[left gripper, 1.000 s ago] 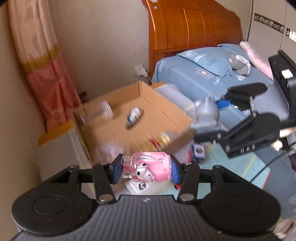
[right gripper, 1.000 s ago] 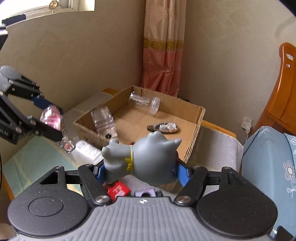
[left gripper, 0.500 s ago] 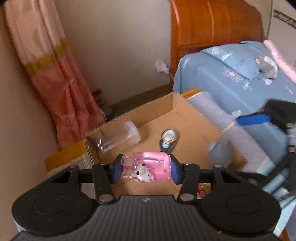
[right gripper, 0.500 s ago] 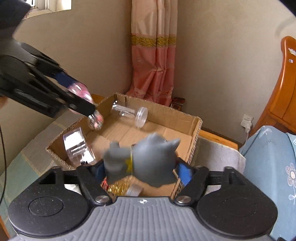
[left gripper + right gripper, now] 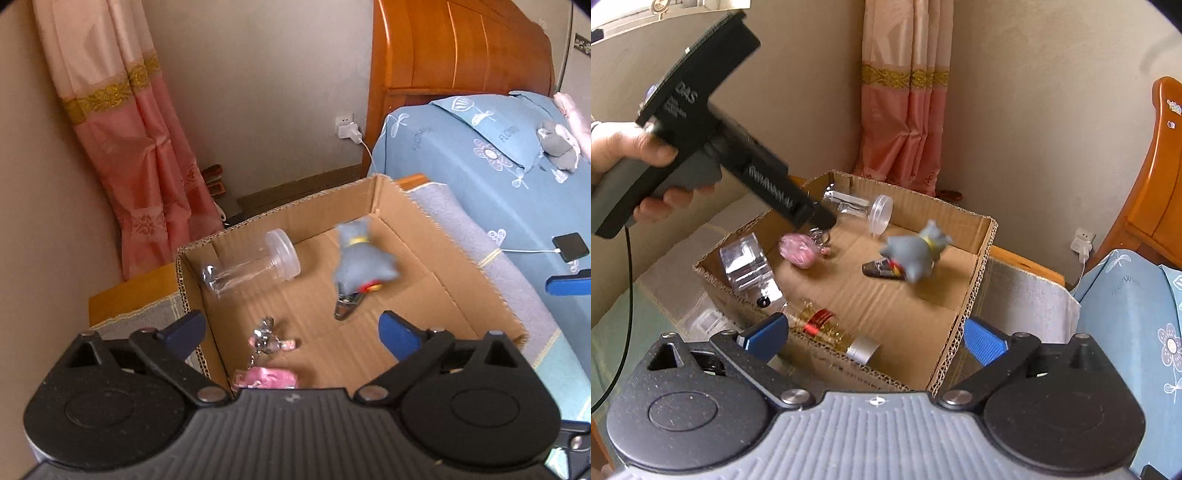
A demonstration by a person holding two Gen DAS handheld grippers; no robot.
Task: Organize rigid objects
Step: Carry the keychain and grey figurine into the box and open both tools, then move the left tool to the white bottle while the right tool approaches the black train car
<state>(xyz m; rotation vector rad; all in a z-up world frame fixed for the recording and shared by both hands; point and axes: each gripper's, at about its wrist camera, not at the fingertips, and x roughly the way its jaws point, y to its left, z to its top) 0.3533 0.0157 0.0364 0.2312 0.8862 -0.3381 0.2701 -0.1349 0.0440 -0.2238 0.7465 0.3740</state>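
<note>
An open cardboard box (image 5: 476, 288) (image 5: 975, 291) stands on a low cabinet. My left gripper (image 5: 291, 332) is open and empty above the box's near left corner. The pink keychain toy (image 5: 266, 380) (image 5: 798, 249) lies on the box floor below it. My right gripper (image 5: 875, 338) is open and empty over the box's near edge. The grey figurine (image 5: 362, 254) (image 5: 916, 251) is blurred inside the box, on top of a nail clipper (image 5: 345, 304).
The box also holds a clear jar (image 5: 255, 267) (image 5: 860, 206), a clear plastic block (image 5: 746, 262) and a gold-and-red tube (image 5: 831, 330). A blue bed (image 5: 498, 158) with a phone (image 5: 570, 247) lies right. A pink curtain (image 5: 136, 147) hangs behind.
Both grippers have opened over the box. The pink toy and the grey figurine have left the fingers and dropped into the box.
</note>
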